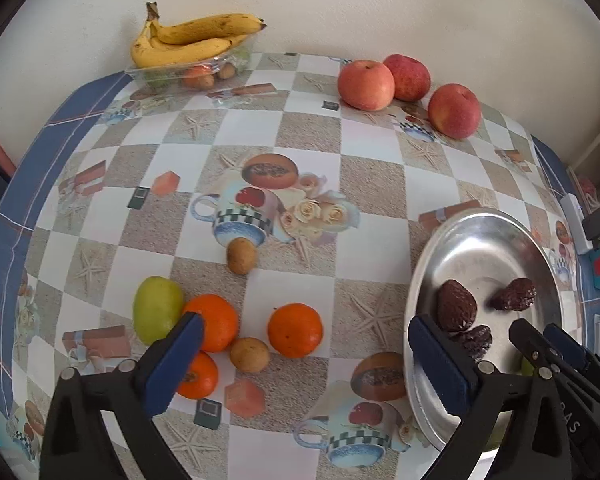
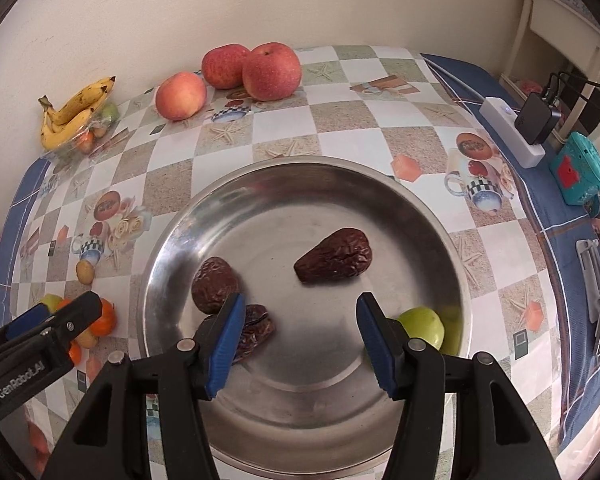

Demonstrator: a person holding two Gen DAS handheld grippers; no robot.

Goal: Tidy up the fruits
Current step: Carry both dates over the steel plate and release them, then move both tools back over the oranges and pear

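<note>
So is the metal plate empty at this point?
No. The plate holds three dates and a green fruit near its right rim.

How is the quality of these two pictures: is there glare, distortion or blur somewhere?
Left wrist view: strong fisheye bending curves the table edge and leaves dark corners; the metal plate shows soft glare; the fruit looks sharp. Right wrist view: the same bending; the plate reflects pale daylight and the shadows of the right gripper; the bananas at the edge look squeezed, not blurred.
</note>
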